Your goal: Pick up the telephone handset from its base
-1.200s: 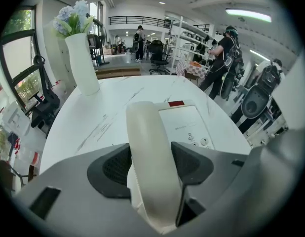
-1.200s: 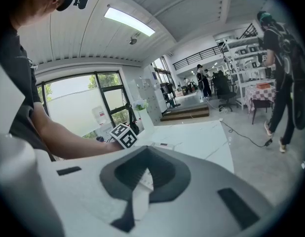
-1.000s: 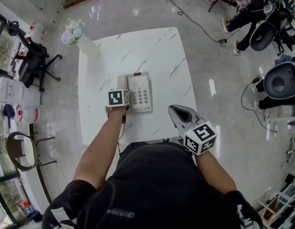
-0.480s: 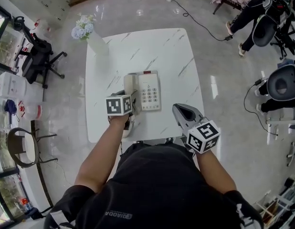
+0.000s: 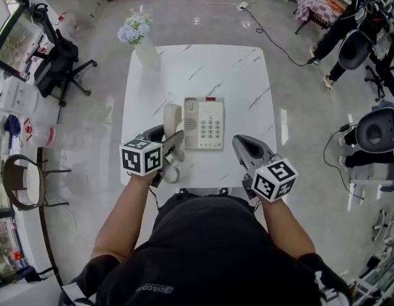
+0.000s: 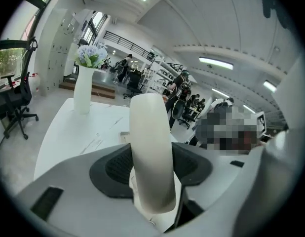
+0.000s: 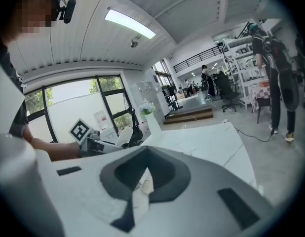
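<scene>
Clamping the cream handset between widely spread jaws, the left gripper holds it off its cradle, raised above the counter just left of the phone base. The right gripper hovers over the counter's near edge, jaws together and empty.

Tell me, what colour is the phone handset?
The handset is plain cream-white, clearest in the left gripper view.
</scene>
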Available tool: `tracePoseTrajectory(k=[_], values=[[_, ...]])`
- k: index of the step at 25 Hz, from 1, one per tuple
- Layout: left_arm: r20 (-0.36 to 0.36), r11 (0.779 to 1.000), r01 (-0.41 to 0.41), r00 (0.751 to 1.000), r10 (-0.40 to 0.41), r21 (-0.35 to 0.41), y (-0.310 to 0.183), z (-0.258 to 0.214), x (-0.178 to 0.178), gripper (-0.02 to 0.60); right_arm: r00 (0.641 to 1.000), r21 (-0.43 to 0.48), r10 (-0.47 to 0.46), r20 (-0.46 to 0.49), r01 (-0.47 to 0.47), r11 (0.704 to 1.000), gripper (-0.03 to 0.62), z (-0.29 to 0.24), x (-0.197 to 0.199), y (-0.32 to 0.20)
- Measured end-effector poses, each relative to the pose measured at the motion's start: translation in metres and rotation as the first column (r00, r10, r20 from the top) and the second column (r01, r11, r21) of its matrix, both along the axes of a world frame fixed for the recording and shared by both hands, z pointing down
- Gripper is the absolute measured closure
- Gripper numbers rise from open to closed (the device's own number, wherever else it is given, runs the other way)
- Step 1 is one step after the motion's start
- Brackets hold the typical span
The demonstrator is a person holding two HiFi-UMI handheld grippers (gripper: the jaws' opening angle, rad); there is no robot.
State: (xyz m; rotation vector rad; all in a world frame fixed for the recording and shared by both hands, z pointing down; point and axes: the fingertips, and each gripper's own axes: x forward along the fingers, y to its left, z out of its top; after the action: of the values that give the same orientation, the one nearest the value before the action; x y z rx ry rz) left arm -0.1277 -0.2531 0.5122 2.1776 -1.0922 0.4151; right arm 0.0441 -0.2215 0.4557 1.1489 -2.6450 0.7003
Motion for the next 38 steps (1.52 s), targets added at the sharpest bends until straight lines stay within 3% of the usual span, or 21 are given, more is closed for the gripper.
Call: tracePoseTrajectory(k=[8, 14, 38], values=[[-0.106, 0.984, -0.104, 0.987, 0.120, 0.144, 0.035, -0.051, -0.012, 0.354, 1.000, 0.023, -0.018, -0.017, 0.019, 1.000, 0.592, -0.006, -0.013, -0.004], [-0.107, 0.970, -0.124, 0.983, 0.149, 0.211, 0.043, -0.078, -0.027, 0.356, 1.000, 0.041, 0.007, -0.005, -0.007, 0.999, 0.592, -0.012, -0.015, -0.011], [-0.058, 0.974, -0.116, 0.990, 0.129, 0.195, 0.038, -0.068, -0.030, 0.357, 0.999, 0.069, 0.016, -0.047, -0.013, 0.998, 0.592, -0.007, -0.016, -0.017]])
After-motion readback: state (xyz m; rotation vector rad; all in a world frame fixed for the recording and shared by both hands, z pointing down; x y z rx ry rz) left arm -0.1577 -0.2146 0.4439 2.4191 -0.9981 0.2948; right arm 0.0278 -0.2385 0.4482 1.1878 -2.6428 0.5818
